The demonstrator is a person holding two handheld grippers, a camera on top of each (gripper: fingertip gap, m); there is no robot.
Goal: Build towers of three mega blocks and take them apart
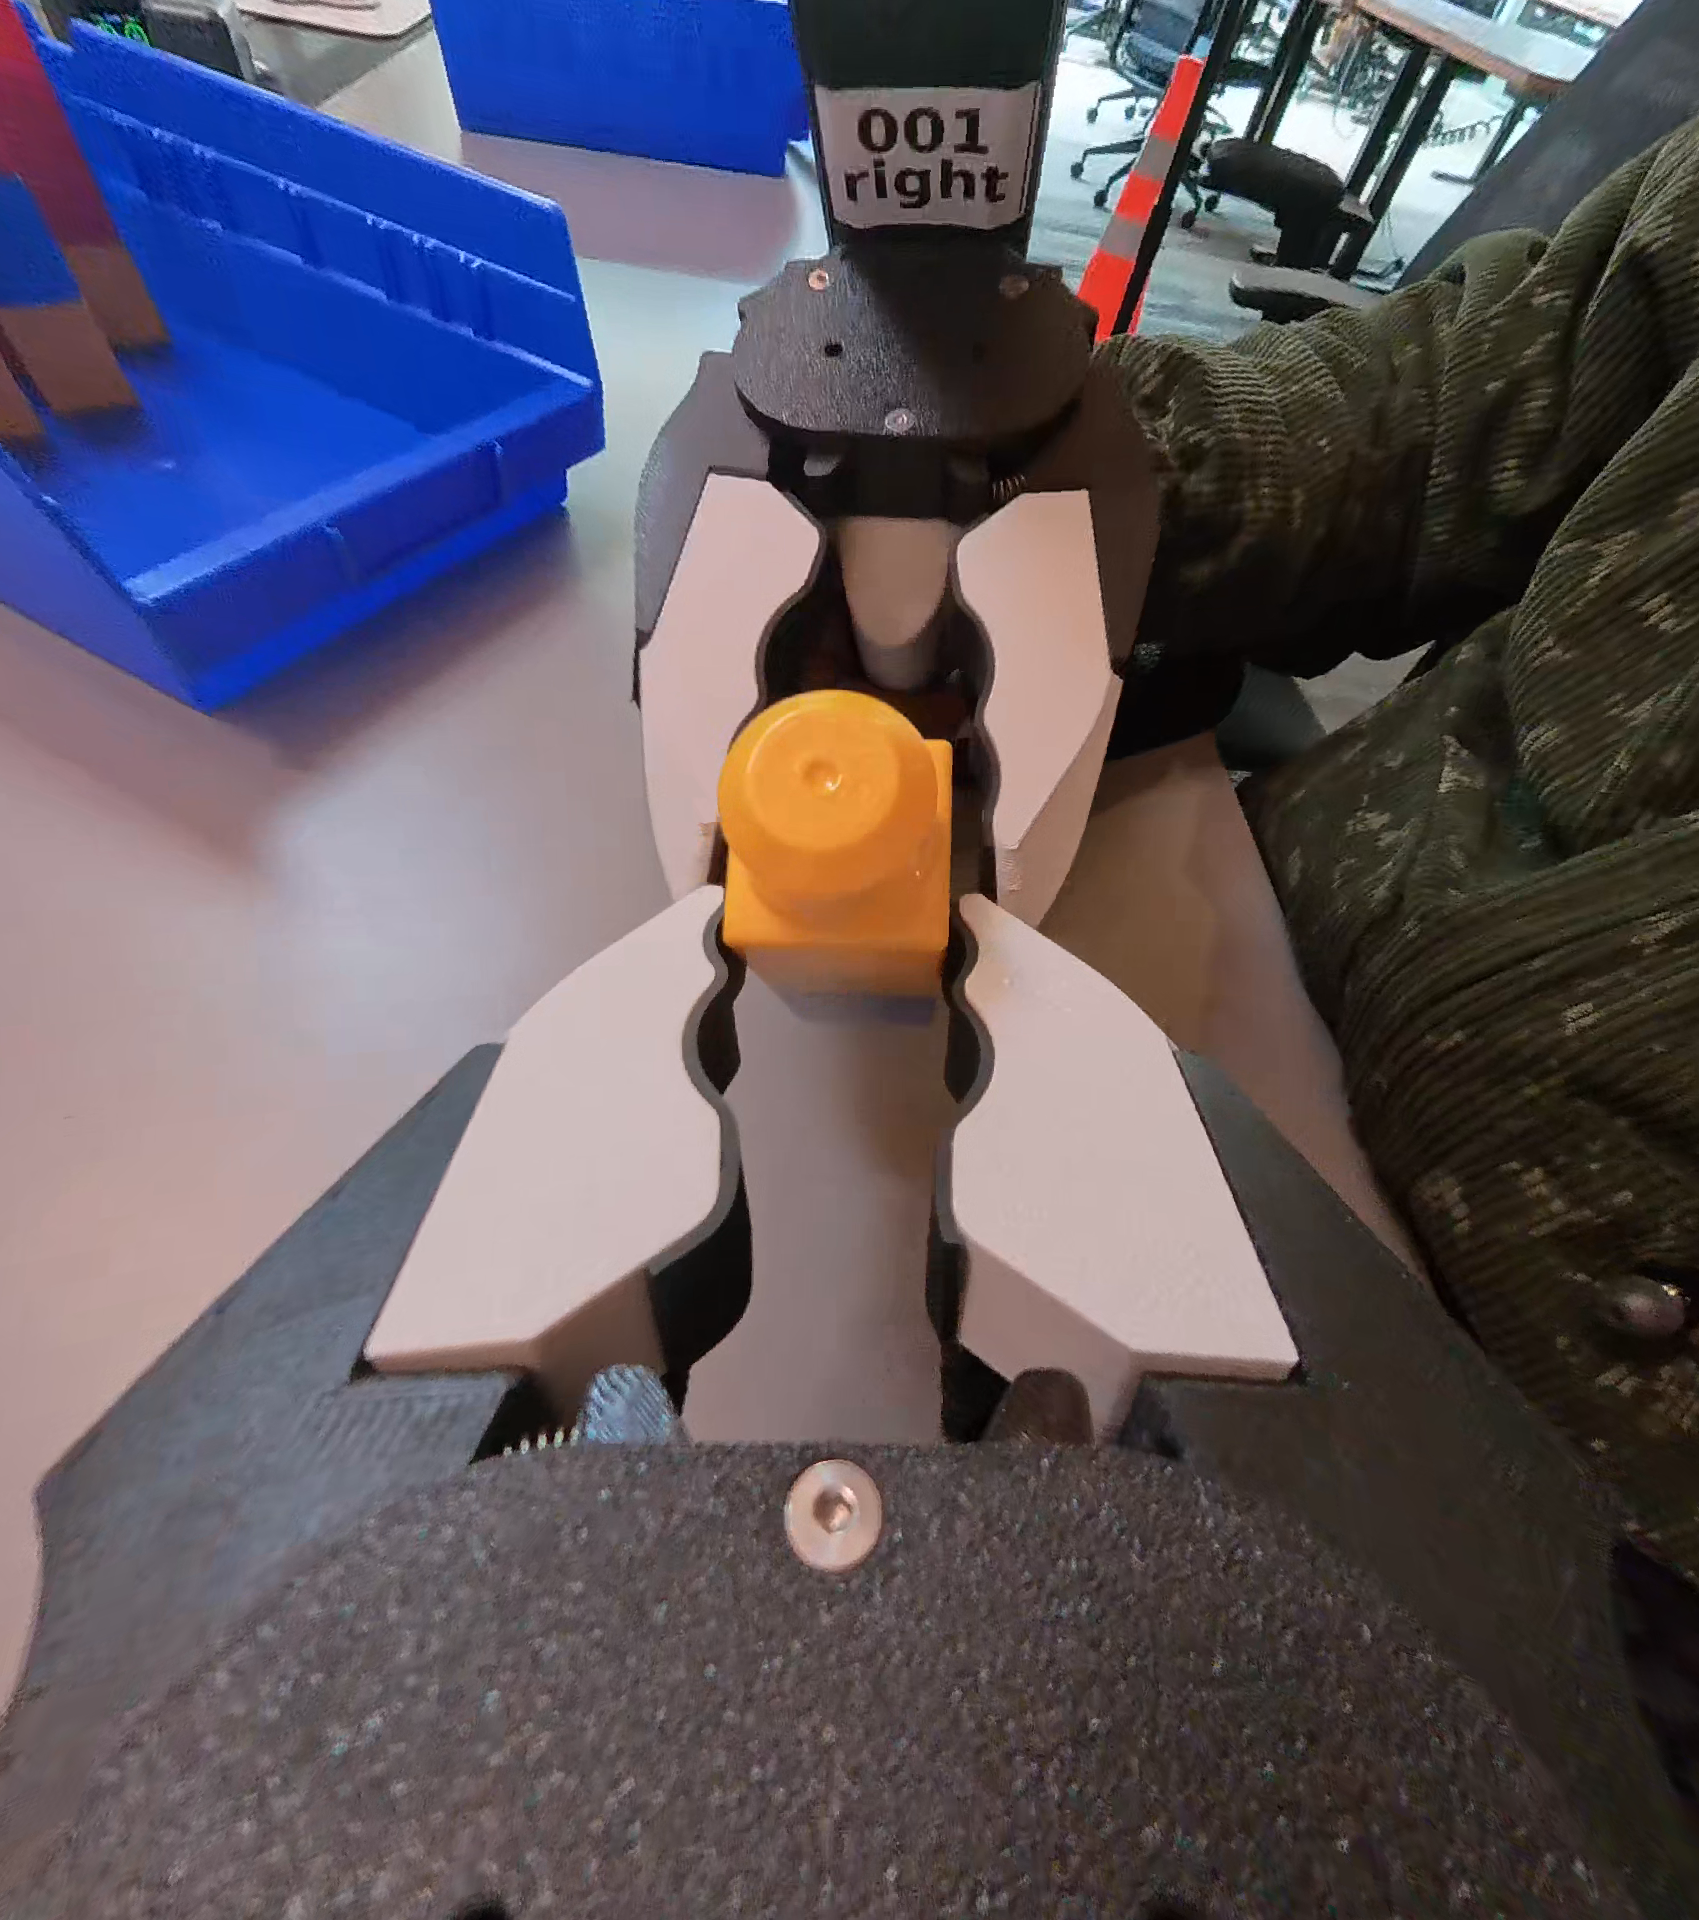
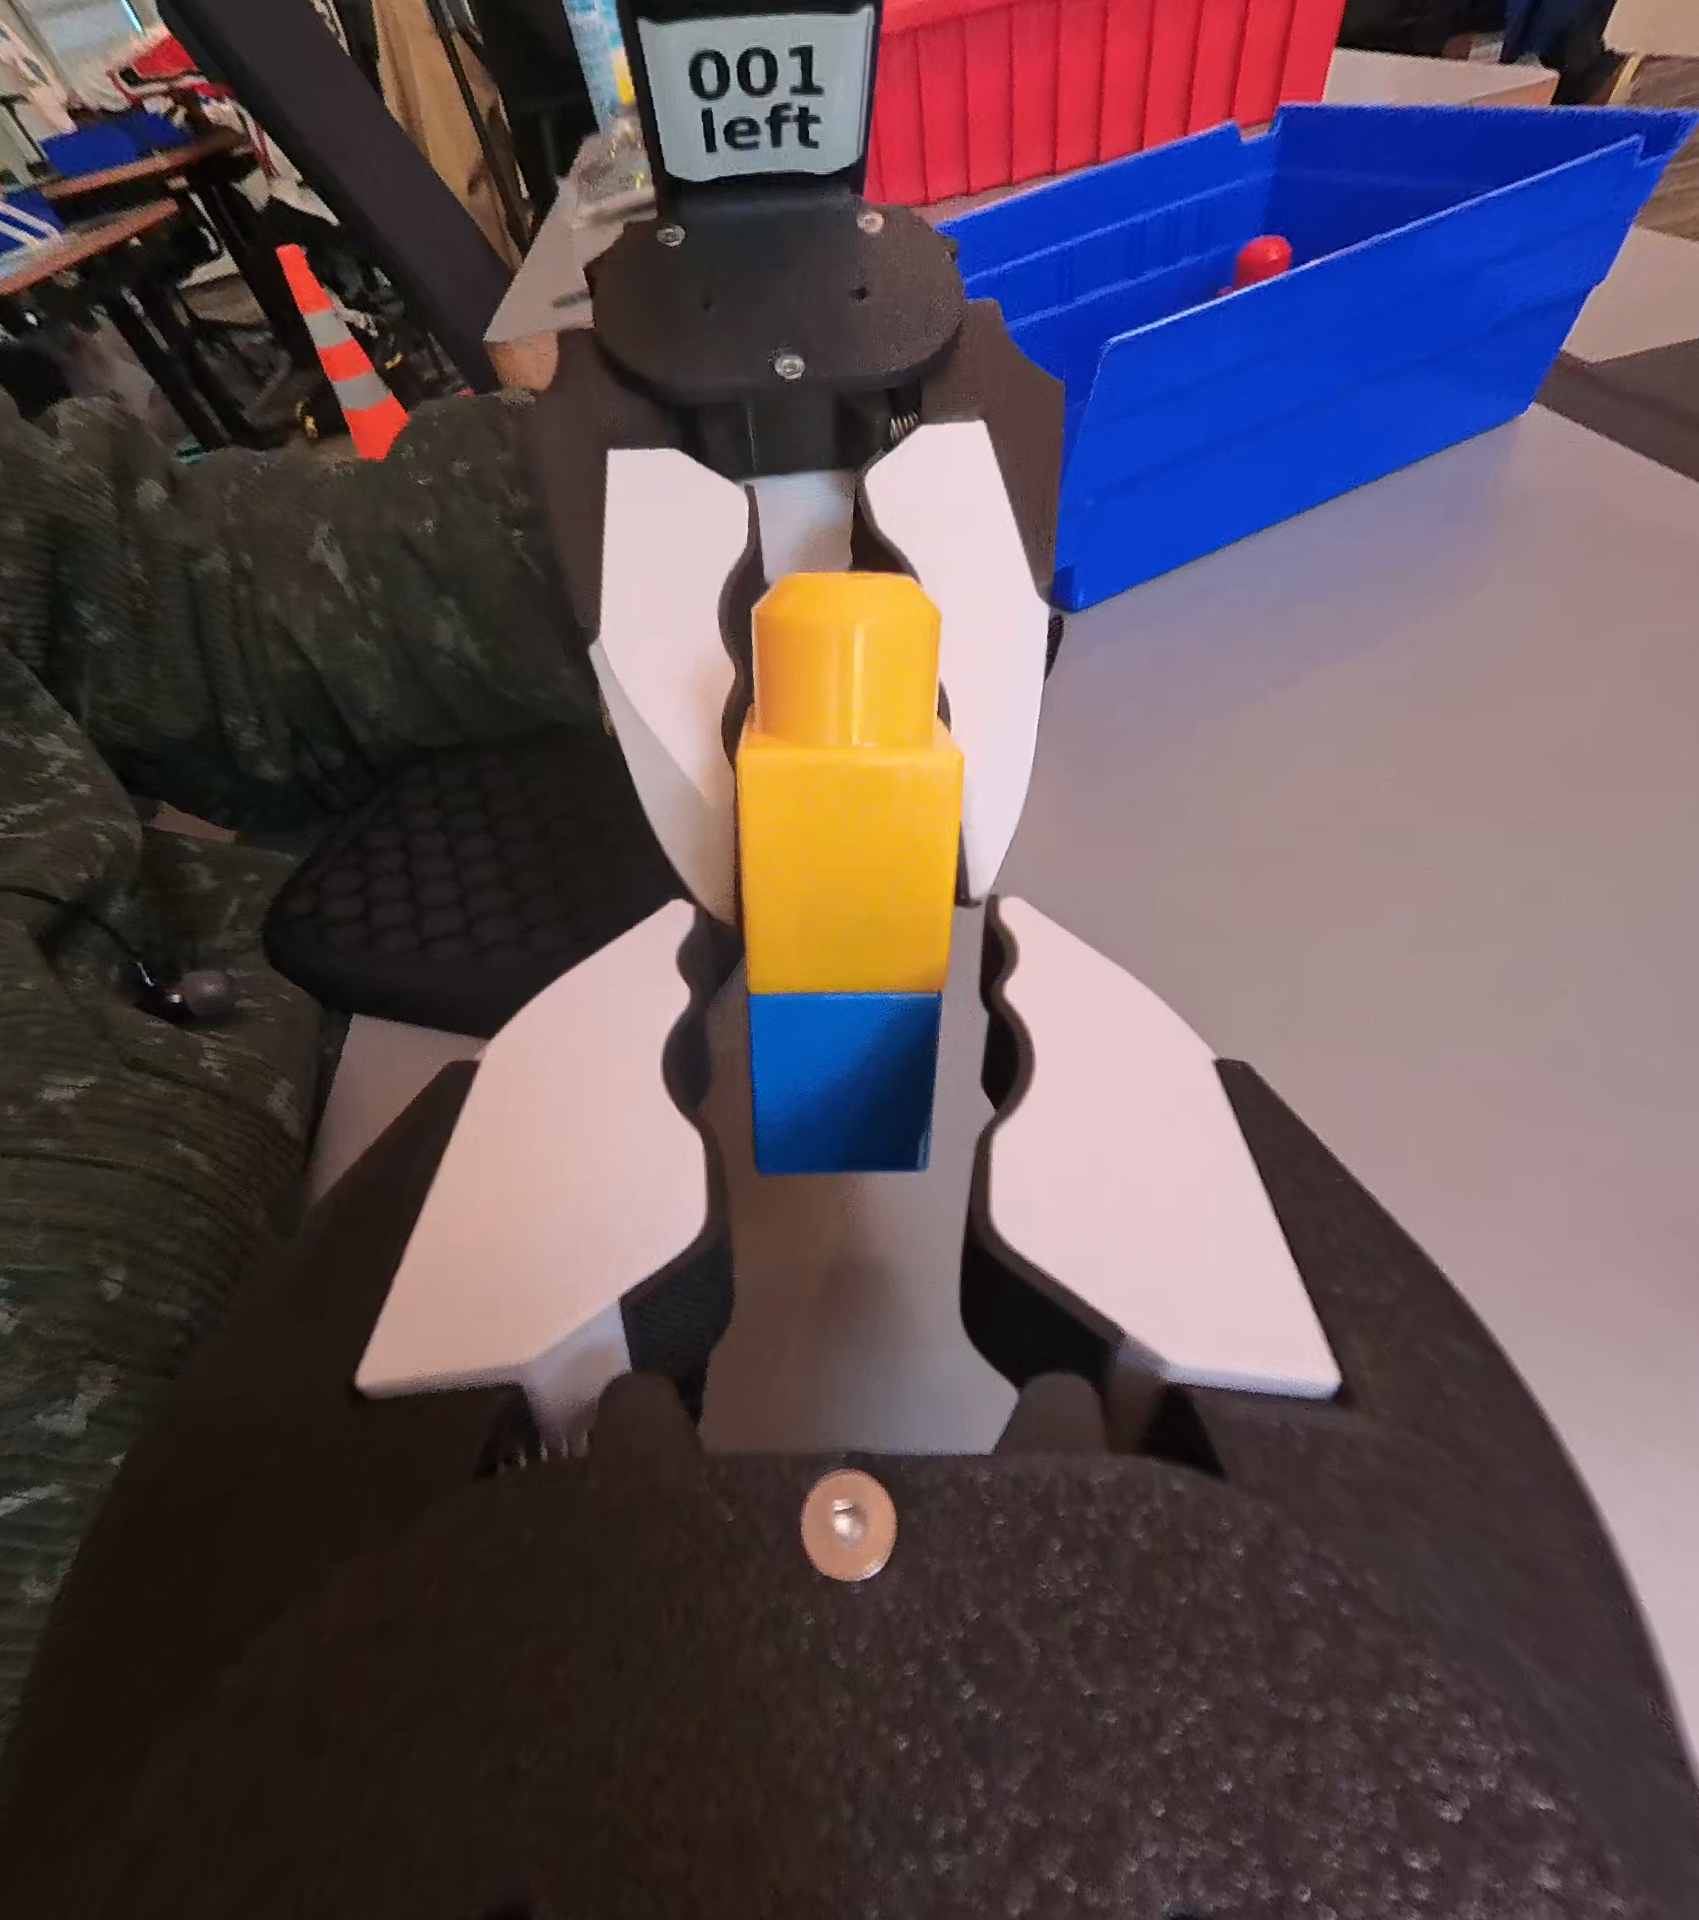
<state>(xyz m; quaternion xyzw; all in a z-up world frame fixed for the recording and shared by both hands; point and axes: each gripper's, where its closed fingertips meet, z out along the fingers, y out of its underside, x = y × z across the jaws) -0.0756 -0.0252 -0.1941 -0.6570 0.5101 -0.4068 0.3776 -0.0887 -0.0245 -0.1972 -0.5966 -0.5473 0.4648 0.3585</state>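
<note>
**Two grippers meet around a yellow-and-blue block stack**

Two blocks sit joined between my facing grippers. My left gripper has its fingertips clamped on the yellow block, stud pointing back at its camera. My right gripper faces it, tips beside the same yellow block; I cannot tell whether they press it. The blue block lies between my right fingers, apart from them. Beyond, a blue bin rests on the grey table.
</note>
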